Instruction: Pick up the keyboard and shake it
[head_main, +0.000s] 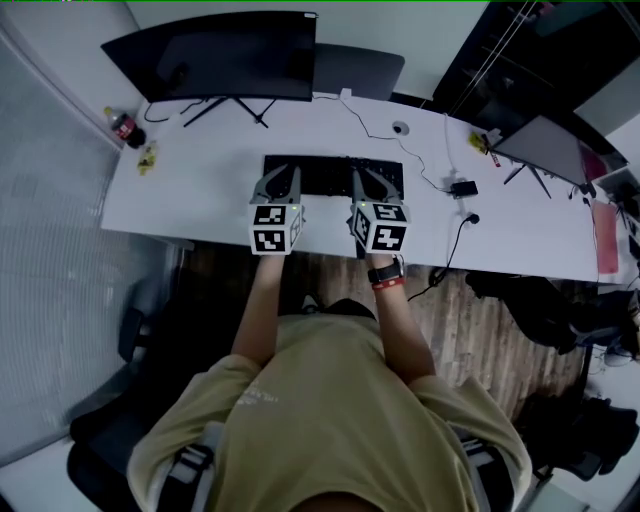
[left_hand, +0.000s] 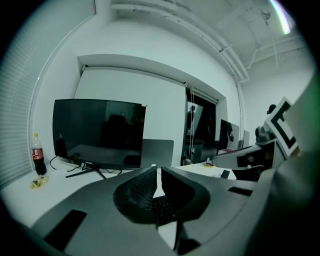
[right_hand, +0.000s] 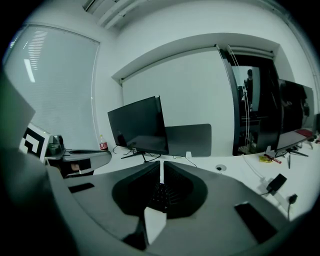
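A black keyboard (head_main: 333, 172) lies flat on the white desk (head_main: 200, 190), in front of the person. My left gripper (head_main: 283, 173) hovers over its near left part, jaws shut with nothing between them. My right gripper (head_main: 365, 176) hovers over its near right part, also shut and empty. In the left gripper view the closed jaws meet at the left gripper (left_hand: 156, 171), and keyboard keys (left_hand: 162, 205) show under them. In the right gripper view the jaws of the right gripper (right_hand: 161, 170) touch in the same way above the keys (right_hand: 161, 196).
A dark monitor (head_main: 215, 55) stands at the back left, with a grey panel (head_main: 360, 68) beside it. A cola bottle (head_main: 127, 128) stands at the desk's left end. A cable and a black adapter (head_main: 462, 188) lie right of the keyboard. A second screen (head_main: 545, 148) stands far right.
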